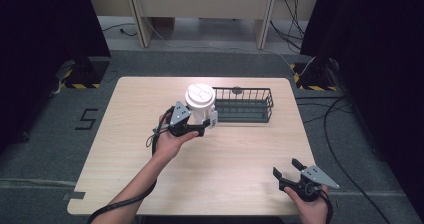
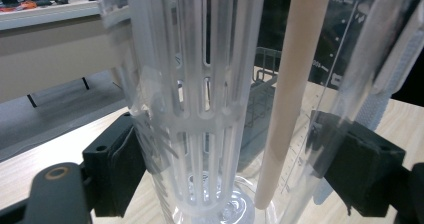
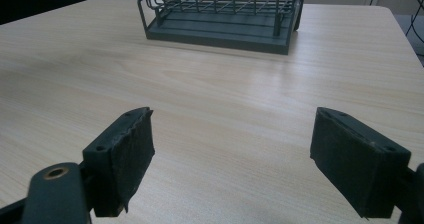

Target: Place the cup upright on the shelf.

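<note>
A clear plastic pitcher (image 1: pixel 200 105) with a white lid stands upright just left of the dark wire basket (image 1: pixel 250 102). My left gripper (image 1: pixel 205 125) is shut on its lower body from the near side. In the left gripper view both pads (image 2: pixel 120 164) press the clear wall of the pitcher (image 2: pixel 210 109); inside it are a slotted core and a white rod. I cannot tell whether its base rests on the table. My right gripper (image 1: pixel 285 167) stands open and holds nothing, near the front right edge; its jaws (image 3: pixel 232 154) are wide apart over bare wood.
The wooden table (image 1: pixel 225 154) has the basket (image 3: pixel 220 29) at its back middle, with nothing visible in it. Cables trail on the floor to the right, and a dark stand foot (image 1: pixel 315 76) sits beyond the table's far right corner.
</note>
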`<state>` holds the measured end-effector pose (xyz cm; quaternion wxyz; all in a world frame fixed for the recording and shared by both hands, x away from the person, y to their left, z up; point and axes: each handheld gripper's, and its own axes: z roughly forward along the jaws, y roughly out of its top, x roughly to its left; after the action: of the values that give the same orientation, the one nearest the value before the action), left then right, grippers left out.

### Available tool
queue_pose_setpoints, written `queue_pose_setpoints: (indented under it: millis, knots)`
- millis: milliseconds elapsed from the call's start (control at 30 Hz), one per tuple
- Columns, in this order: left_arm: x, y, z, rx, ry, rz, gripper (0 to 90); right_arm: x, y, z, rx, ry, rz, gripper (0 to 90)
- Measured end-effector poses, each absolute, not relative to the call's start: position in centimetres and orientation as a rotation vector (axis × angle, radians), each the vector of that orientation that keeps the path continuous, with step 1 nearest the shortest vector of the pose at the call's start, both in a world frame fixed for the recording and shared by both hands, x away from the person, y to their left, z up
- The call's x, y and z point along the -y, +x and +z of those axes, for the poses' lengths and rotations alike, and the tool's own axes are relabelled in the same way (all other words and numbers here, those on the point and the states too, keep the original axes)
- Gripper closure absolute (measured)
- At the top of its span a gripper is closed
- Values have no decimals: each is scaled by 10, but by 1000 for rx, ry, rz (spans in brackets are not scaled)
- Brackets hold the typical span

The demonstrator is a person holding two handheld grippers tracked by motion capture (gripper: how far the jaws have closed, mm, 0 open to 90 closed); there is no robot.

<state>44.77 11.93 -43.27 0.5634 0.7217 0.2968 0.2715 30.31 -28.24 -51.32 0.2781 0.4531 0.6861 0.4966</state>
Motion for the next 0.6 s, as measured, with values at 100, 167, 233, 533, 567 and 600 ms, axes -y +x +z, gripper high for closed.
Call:
queue_pose_setpoints:
  millis: [100,167,233,533,567,600]
  knots:
    - [-116,450,-432,-697,1698,640,179,283,303,-513,-1841,1215,1334,182]
    - [-113,453,-431,-696,1694,639,179,283,303,-513,-1841,1213,1334,182]
    - [-112,455,-431,-699,1692,637,179,283,303,-513,-1841,1214,1335,182]
    - [-102,467,-423,-697,1676,653,179,283,303,-513,-1842,1214,1337,181]
    - [-101,468,-423,-698,1677,654,179,283,303,-513,-1842,1214,1338,181]
    - [-100,469,-422,-695,1680,657,179,283,303,-513,-1841,1214,1338,181]
